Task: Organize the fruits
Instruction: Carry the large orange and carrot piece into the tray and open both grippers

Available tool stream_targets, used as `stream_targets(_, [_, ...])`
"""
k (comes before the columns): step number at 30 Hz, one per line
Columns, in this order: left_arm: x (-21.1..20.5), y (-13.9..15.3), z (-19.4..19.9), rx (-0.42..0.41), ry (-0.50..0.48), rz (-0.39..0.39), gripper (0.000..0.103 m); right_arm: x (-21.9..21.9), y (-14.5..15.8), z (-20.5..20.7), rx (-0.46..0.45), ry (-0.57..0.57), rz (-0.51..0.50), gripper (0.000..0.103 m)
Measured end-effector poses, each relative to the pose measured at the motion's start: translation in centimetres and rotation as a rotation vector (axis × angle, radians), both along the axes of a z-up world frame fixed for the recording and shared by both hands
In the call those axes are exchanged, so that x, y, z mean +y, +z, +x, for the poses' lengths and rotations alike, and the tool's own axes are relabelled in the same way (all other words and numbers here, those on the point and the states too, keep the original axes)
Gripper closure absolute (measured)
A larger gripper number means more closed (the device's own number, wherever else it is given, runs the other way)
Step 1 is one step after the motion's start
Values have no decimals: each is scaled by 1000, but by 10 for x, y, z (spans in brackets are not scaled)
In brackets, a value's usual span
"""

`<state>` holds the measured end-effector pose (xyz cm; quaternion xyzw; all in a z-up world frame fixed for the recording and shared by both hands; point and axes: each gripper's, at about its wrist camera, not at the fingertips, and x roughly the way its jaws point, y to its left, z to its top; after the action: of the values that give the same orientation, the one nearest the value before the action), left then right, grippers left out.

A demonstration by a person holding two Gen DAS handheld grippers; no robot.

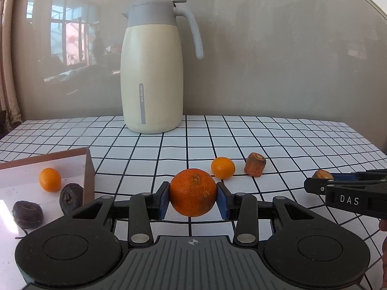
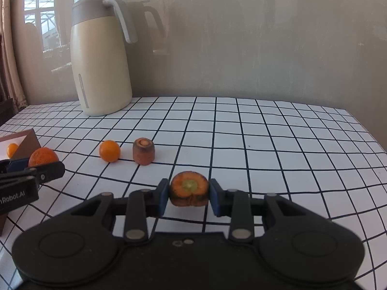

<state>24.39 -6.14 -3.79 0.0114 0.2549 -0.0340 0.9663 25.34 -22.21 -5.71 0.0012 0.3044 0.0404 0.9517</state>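
My left gripper (image 1: 193, 197) is shut on a large orange (image 1: 193, 192), just right of the pink box (image 1: 88, 169); the orange also shows in the right wrist view (image 2: 42, 156). My right gripper (image 2: 189, 193) is shut on a carrot chunk (image 2: 189, 192), cut face toward the camera; it also shows in the left wrist view (image 1: 321, 174). A small orange (image 1: 222, 167) (image 2: 109, 150) and a second carrot chunk (image 1: 255, 167) (image 2: 143, 151) lie side by side on the checked tablecloth. The box holds a small orange (image 1: 50, 179) and two dark round fruits (image 1: 70, 197).
A cream thermos jug (image 1: 152, 72) (image 2: 99, 58) with a grey handle stands at the back of the table against the wall. The checked tablecloth (image 2: 266, 133) runs to the table's right edge. The box corner (image 2: 26, 142) sits at the left.
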Motion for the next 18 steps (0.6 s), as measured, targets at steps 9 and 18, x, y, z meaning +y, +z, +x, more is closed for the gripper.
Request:
stream_targets(9, [25,25,-45,-49,4,18,62,31,21,-38,-46,33,14,77])
stream_targets(18, [67,41,-92,-92,61,55,62,68,47,-73,-110,121,28,77])
